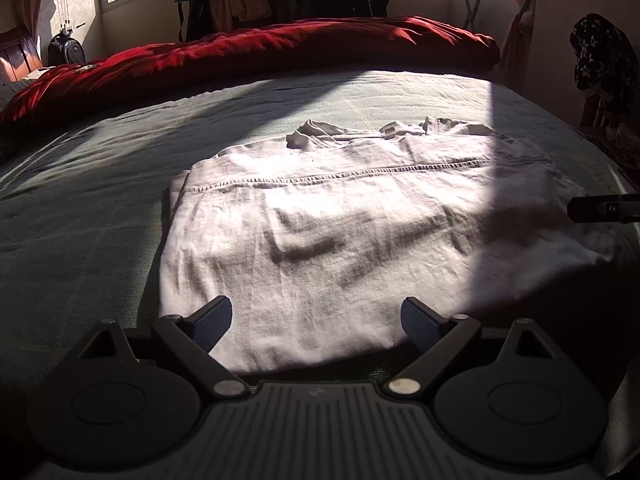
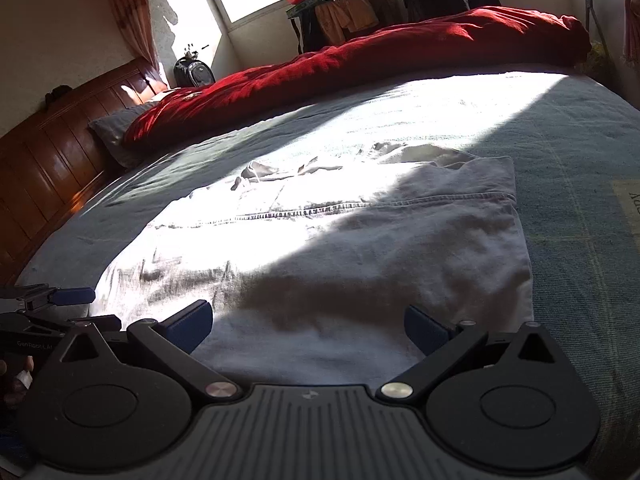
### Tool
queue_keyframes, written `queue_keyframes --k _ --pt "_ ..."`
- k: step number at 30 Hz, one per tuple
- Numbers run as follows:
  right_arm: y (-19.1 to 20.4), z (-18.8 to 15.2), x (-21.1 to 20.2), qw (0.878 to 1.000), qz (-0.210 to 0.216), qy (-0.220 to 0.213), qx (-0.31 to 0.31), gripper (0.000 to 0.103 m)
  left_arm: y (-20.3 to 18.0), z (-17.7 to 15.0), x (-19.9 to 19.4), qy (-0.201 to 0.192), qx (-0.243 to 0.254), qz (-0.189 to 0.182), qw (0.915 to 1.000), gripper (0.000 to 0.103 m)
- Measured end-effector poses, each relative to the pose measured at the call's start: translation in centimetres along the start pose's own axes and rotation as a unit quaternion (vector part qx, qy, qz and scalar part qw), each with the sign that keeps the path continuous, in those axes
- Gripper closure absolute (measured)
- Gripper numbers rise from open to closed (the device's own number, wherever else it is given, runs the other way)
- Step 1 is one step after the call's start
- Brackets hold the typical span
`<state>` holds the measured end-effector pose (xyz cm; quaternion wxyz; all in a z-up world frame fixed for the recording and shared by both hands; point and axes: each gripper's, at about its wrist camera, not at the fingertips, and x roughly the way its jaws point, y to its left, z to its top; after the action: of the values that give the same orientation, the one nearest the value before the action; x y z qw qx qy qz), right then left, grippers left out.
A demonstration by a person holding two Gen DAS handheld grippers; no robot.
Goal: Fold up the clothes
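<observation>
A white garment (image 1: 340,232) lies folded flat on the grey-green bed (image 1: 80,200), near its front edge. Both the left hand-held gripper (image 1: 316,324) and right hand-held gripper (image 2: 308,328) hover over its near hem, fingers spread apart, empty. A red quilt (image 1: 280,48) lies beyond.

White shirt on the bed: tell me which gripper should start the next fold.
Either, probably: left gripper and right gripper both hang open over the white shirt's near edge.
</observation>
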<state>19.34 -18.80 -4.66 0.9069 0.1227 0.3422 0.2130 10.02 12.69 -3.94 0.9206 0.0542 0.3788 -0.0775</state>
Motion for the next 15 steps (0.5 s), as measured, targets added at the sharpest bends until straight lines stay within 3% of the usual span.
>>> queue_keyframes --k 8,15 --pt "-1.9 3.2 4.5 0.998 0.036 -0.011 0.041 0.0 1.5 -0.4 0.4 0.01 -0.019 0.017 0.9996 0.012" --pt "-5.4 2.3 3.6 0.994 -0.045 -0.047 0.087 0.0 3.3 0.9 2.1 0.012 -0.049 0.0 0.9987 0.012"
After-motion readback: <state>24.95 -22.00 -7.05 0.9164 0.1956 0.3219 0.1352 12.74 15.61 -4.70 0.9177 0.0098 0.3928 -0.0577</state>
